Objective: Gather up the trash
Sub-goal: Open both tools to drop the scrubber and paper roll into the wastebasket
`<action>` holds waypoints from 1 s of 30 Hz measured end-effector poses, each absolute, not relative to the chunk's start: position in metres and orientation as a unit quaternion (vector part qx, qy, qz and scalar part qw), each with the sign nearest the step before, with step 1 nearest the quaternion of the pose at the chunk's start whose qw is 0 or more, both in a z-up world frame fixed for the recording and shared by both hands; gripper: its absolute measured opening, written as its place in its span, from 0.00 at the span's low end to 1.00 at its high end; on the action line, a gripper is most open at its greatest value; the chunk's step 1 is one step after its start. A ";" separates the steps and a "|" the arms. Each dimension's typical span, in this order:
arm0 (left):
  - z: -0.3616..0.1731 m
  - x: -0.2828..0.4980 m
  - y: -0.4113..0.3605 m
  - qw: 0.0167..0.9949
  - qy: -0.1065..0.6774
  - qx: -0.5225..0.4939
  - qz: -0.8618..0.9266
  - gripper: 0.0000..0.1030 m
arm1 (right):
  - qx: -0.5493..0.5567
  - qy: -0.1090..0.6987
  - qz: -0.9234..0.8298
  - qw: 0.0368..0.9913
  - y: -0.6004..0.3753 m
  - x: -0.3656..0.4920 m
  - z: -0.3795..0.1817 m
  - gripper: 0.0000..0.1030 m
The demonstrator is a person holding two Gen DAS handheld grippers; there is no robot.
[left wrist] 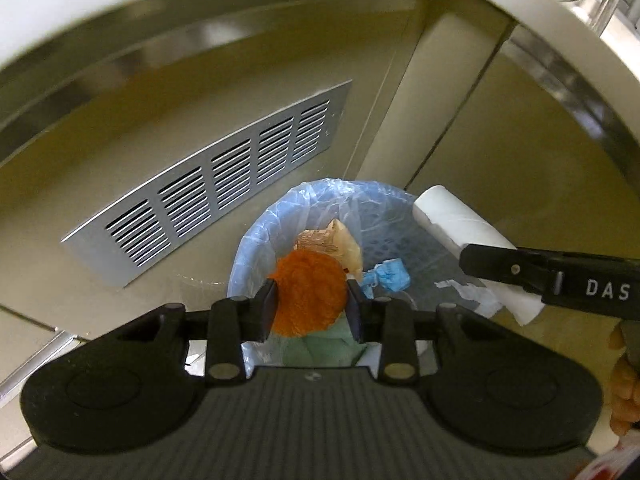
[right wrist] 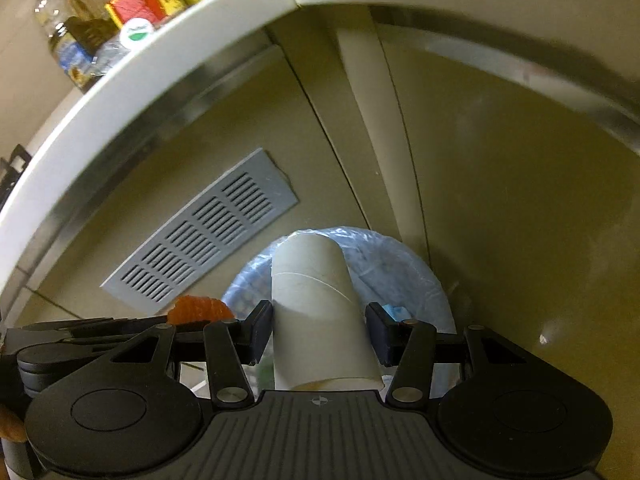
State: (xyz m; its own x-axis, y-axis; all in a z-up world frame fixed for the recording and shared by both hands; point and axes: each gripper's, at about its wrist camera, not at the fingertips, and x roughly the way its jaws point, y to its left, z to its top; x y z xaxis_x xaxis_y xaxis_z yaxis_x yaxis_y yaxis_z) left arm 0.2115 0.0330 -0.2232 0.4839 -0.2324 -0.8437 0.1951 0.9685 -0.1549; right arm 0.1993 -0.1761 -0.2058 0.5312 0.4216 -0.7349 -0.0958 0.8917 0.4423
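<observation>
Gripping an orange peel (left wrist: 308, 292), the left gripper (left wrist: 312, 304) has its jaws clenched on it right above the bin (left wrist: 256, 232) — a small basket with a pale blue liner, standing on the floor near the cabinet's vent grille (left wrist: 208, 188). To its right, the right gripper (right wrist: 320, 328) clasps a cardboard tube (right wrist: 316, 304) between its pads, also over the bin's mouth. Inside already lie a crumpled blue scrap (left wrist: 390, 276) and some tan wrapper (left wrist: 340, 246), so part of the collecting looks done. What seems left — letting both pieces drop in.
</observation>
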 end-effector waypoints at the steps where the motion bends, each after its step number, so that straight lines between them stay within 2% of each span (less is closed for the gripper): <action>1: -0.226 0.214 0.032 0.860 0.494 -0.018 -0.125 0.32 | 0.178 0.461 0.148 0.857 -0.175 0.200 -0.209 0.50; 6: -0.240 0.225 0.024 0.856 0.502 -0.004 -0.125 0.35 | 0.179 0.468 0.139 0.854 -0.178 0.207 -0.218 0.50; 9: -0.247 0.231 0.021 0.853 0.507 0.001 -0.126 0.47 | 0.182 0.472 0.134 0.852 -0.178 0.210 -0.220 0.50; 11: -0.248 0.233 0.019 0.853 0.506 0.002 -0.125 0.60 | 0.184 0.473 0.132 0.851 -0.178 0.211 -0.221 0.50; 12: -0.249 0.234 0.019 0.853 0.506 0.002 -0.125 0.61 | 0.184 0.474 0.131 0.851 -0.178 0.211 -0.222 0.50; 25: -0.245 0.230 0.022 0.850 0.508 -0.001 -0.138 0.59 | 0.204 0.481 0.136 0.842 -0.170 0.218 -0.227 0.50; 27: -0.244 0.228 0.023 0.850 0.507 0.000 -0.139 0.59 | 0.203 0.485 0.136 0.840 -0.166 0.220 -0.228 0.55; 28: -0.243 0.227 0.023 0.850 0.507 0.000 -0.139 0.59 | 0.202 0.484 0.136 0.841 -0.165 0.220 -0.227 0.62; 30: -0.242 0.225 0.025 0.850 0.508 -0.002 -0.140 0.59 | 0.199 0.479 0.138 0.844 -0.165 0.218 -0.226 0.65</action>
State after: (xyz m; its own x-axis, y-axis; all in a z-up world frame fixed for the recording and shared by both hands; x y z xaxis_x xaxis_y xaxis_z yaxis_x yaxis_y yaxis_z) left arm 0.2249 0.0253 -0.2418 0.4446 -0.2395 -0.8631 0.2360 0.9609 -0.1451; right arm 0.2181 -0.1651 -0.2257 0.5039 0.4230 -0.7531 -0.0420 0.8828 0.4678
